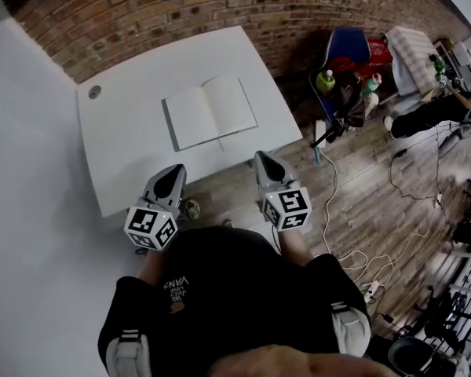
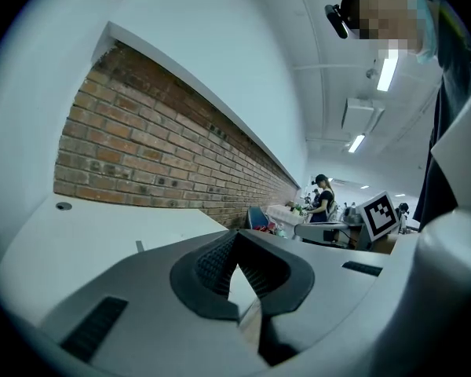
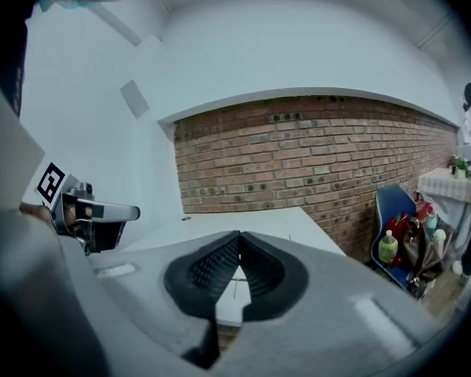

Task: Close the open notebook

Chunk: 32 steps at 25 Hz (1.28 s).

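While the open notebook [image 1: 210,112] is lying flat with both blank pages facing up, it is sitting near the middle of the white table [image 1: 118,163], its spine running from the near edge toward the brick wall [image 1: 141,14]. Nothing is touching it.

The person in the black T-shirt [image 1: 220,289] is standing at the table's near edge and holding both tools out in front, side by side and well apart from each other. The left gripper [image 1: 171,173] is hanging over that near edge, short of the notebook and below its left page, and its jaws are pressing together with nothing between them. The right gripper [image 1: 265,160] is hanging at the same edge, just past the notebook's right near corner, and its jaws are also closed on nothing. Both are pointing slightly downward toward the tabletop.

A small round grommet [image 1: 94,92] is showing in the table's far left corner. To the right, a blue chair [image 1: 349,45] is standing on the wooden floor [image 1: 361,203] with a green bottle [image 1: 325,81] beside it, and white cables [image 1: 330,210] are trailing across the boards.
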{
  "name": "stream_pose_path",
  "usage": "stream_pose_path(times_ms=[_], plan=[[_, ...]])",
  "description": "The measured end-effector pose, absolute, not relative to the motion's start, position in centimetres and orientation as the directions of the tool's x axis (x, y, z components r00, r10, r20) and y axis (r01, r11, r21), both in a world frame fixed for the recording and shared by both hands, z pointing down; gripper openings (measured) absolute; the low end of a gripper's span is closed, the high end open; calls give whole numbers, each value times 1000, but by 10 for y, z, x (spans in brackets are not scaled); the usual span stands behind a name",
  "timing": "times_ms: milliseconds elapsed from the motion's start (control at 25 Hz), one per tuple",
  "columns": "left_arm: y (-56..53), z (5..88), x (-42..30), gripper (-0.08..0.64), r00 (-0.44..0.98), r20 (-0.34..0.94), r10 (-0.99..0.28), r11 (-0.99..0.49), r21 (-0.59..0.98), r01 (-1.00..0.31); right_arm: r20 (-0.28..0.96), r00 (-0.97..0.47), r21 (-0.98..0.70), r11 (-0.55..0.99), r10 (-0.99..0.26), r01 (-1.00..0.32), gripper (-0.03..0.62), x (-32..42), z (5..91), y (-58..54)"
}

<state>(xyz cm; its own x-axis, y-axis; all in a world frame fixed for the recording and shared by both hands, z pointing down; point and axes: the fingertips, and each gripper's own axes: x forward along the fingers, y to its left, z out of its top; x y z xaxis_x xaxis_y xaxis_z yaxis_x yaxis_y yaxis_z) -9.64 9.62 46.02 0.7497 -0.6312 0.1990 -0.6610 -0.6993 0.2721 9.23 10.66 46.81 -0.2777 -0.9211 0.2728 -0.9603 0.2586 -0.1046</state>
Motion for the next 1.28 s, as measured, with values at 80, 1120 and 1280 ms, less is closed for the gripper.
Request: stream_pose_path(times_ms=[80,1120,1280], plan=[[91,461,-98,8,758,201,-620,-707,275,-652,278,-259,-100,240,-925,-966,-3,92,469,102],[-26,488,-147,8,866,235,-441,-814,303,-496,303,-29,-98,-1,-952,-995,-2,44,488,26],[-33,494,-152,8,871,238,-431,-811,321,-489,316,-16,-102,-17,-949,-995,-3,40,492,21]])
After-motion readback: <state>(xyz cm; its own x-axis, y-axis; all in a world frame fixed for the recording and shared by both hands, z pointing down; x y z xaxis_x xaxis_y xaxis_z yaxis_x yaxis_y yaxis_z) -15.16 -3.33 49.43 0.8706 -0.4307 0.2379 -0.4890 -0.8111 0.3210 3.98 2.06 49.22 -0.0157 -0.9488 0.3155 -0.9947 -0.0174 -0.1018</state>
